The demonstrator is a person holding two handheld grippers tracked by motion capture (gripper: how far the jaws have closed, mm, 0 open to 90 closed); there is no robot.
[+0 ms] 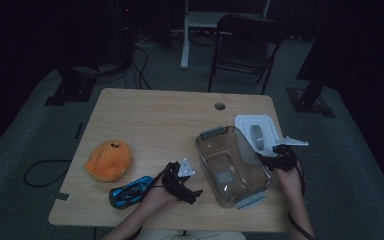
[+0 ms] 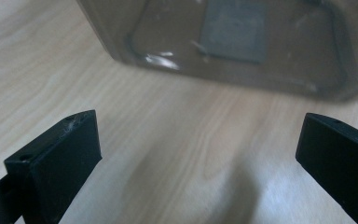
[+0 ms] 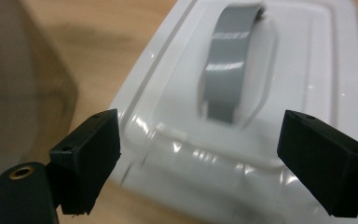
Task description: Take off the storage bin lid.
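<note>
White, glossy plastic lid (image 3: 261,121) with its grey strap handle lies flat just right of the smoky clear plastic bin (image 1: 232,165). Our right gripper (image 3: 198,154) hovers over it, jaws released; our left gripper (image 2: 198,158), also released, faces the bin. We risk nudging the bin.

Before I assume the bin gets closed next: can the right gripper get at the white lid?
Probably yes. The right gripper stands open right at the white lid, which lies flat beside the clear bin with nothing between.
</note>
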